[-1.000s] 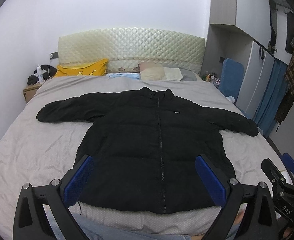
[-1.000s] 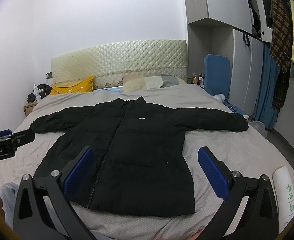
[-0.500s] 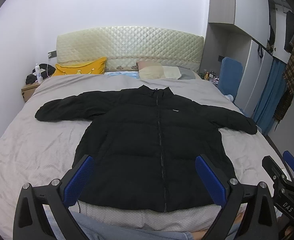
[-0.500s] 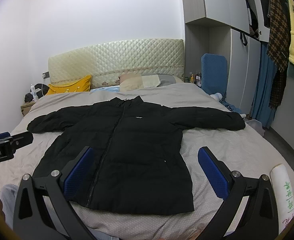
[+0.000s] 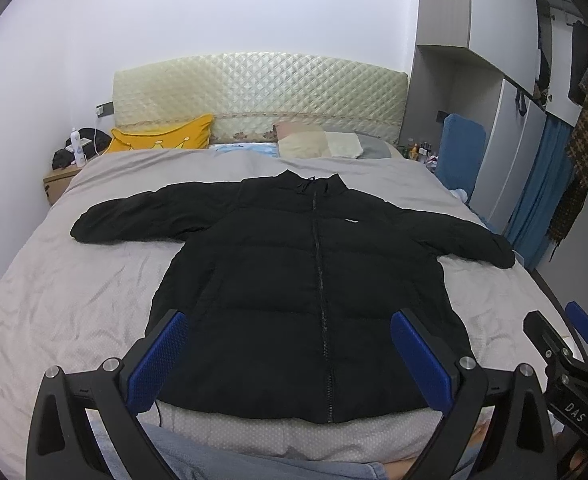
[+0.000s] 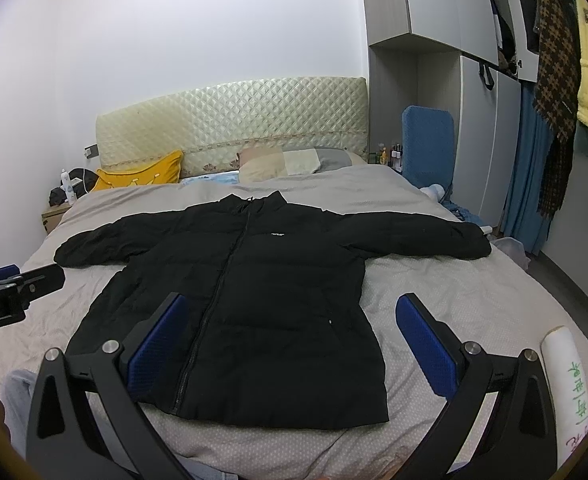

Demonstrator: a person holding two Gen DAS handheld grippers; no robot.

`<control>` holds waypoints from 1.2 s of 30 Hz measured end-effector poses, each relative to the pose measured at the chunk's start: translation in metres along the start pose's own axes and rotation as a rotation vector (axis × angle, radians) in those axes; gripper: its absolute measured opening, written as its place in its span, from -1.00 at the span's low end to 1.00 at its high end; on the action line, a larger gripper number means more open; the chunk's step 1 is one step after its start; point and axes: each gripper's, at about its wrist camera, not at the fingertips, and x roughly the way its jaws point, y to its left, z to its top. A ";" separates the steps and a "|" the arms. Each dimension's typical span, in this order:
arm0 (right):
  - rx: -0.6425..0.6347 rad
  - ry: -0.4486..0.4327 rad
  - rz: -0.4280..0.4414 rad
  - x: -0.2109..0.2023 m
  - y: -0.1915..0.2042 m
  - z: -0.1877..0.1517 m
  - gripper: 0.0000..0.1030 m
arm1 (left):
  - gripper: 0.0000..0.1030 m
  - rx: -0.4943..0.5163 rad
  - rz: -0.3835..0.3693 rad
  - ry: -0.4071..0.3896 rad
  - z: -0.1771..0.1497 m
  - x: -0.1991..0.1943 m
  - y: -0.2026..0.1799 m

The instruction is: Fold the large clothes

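A black puffer jacket [image 5: 305, 272] lies flat, front up and zipped, on the grey bed [image 5: 74, 300], with both sleeves spread out to the sides. It also shows in the right wrist view [image 6: 254, 292]. My left gripper [image 5: 290, 348] is open and empty, held above the jacket's hem at the foot of the bed. My right gripper [image 6: 294, 340] is open and empty, held above the hem's right part. Neither touches the jacket. The right gripper also shows at the right edge of the left wrist view [image 5: 561, 344].
Yellow pillow [image 5: 162, 138], beige pillows [image 5: 321, 145] and a quilted headboard [image 5: 258, 96] are at the bed's far end. A nightstand [image 5: 60, 182] stands far left. A blue chair [image 6: 427, 140], wardrobe and hanging clothes [image 6: 553, 88] are on the right. A white roll [image 6: 569, 380] lies near right.
Both grippers have drifted slightly, so the jacket sits a little lower and closer in the views. The jacket has not moved; both grippers stay open.
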 end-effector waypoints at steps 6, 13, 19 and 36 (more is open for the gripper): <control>-0.002 0.011 0.005 0.005 0.001 -0.002 1.00 | 0.99 -0.005 -0.006 0.007 0.001 0.004 0.001; 0.004 0.017 0.015 0.012 -0.001 -0.001 1.00 | 0.99 -0.003 -0.011 0.012 0.001 0.008 0.001; 0.021 -0.017 0.036 0.010 -0.008 0.008 1.00 | 0.99 0.020 -0.019 -0.002 0.007 0.017 -0.002; 0.094 -0.083 0.054 0.062 -0.057 0.068 1.00 | 0.99 0.159 -0.007 -0.133 0.073 0.078 -0.017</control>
